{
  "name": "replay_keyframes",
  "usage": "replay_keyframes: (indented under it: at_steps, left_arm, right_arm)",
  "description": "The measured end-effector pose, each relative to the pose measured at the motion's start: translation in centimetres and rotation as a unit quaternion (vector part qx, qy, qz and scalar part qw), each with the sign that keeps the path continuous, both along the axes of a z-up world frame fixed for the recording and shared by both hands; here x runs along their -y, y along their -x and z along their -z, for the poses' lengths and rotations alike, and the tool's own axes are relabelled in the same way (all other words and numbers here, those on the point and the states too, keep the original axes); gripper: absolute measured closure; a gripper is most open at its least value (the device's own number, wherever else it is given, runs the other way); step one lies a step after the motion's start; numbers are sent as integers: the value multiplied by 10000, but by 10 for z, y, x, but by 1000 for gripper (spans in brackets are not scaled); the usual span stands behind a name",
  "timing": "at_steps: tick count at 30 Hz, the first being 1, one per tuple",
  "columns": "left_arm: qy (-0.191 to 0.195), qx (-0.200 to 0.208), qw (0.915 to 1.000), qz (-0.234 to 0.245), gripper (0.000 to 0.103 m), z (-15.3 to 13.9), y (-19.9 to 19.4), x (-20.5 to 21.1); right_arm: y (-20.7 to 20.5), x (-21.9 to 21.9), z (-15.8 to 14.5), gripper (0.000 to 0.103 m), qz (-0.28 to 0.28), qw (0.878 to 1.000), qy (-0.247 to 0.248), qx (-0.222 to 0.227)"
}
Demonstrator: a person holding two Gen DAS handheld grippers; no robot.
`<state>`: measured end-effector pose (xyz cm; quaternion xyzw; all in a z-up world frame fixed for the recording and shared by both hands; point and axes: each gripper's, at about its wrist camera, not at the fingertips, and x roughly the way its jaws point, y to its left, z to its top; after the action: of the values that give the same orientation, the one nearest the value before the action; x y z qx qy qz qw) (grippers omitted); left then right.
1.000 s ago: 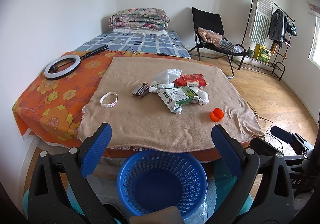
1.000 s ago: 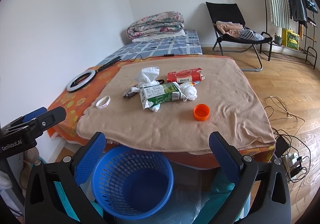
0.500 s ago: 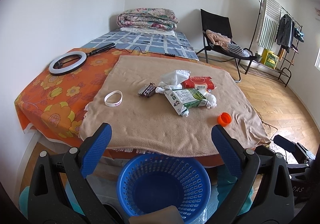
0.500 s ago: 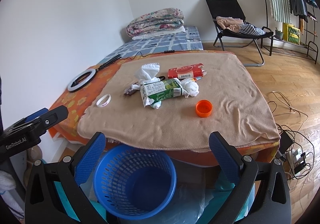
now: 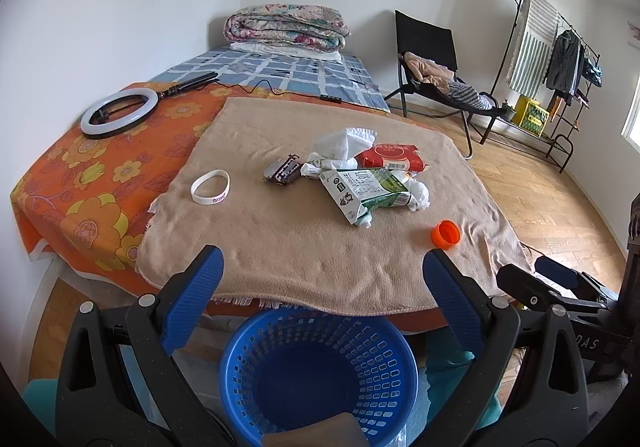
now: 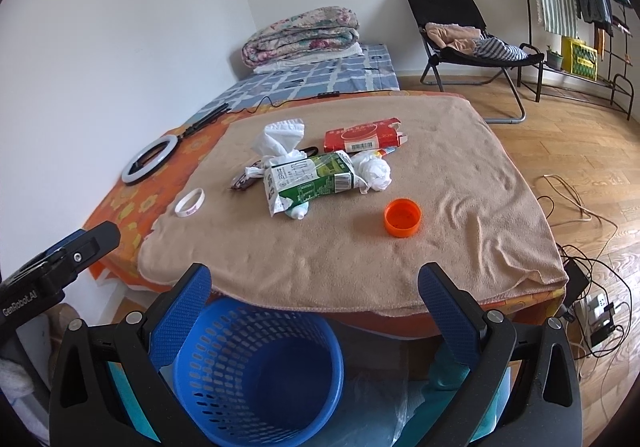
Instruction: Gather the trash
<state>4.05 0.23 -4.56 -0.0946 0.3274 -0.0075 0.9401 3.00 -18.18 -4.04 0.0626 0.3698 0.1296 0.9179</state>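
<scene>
Trash (image 5: 368, 183) mid-blanket (image 5: 320, 255); both claws gape

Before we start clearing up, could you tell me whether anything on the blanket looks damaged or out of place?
The green carton lies flattened on its side over crumpled white tissues, and an orange cap sits loose, apart from the pile. The blue basket looks empty.

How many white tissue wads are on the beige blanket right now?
3 clearly show: a big tissue wad behind the green carton, a balled wad at its right end, and a twisted wad at its left. More may hide under the carton.
</scene>
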Motion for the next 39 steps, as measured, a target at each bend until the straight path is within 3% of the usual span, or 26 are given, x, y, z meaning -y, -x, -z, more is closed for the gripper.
replay_keyframes:
  at_steps: [5,10,13,19,29,35,39]
  left_arm:
    - [100,-329,9990,285,2,-1,-25,-20]
    - [-272,-551,9975,334,2,-1,-58,-52]
    - [-275,-717,9968,210,2,6,-79,-83]
    - [-73,-1088,9939,-173,20,34,-120,-134]
    - [163,-1949,9807,-30,34,98,-190,-134]
    - [-20,-2147,9764,-254,34,120,-217,-149]
    - [-90,-2270,9735,-265,35,133,-227,-152]
  right_arm:
    - [-13,-6,4,1,-53,9999,120,-40]
    - [-30,-5,14,1,-135,9997,136,-137]
    - [-39,-1,22,1,-147,9996,101,-207]
    - [-59,13,41,1,-113,9994,140,-299]
    - [-114,16,77,4,-40,9971,531,-551]
    - [-142,16,97,14,63,9941,754,-772]
    - [-153,16,105,15,151,9924,897,-828]
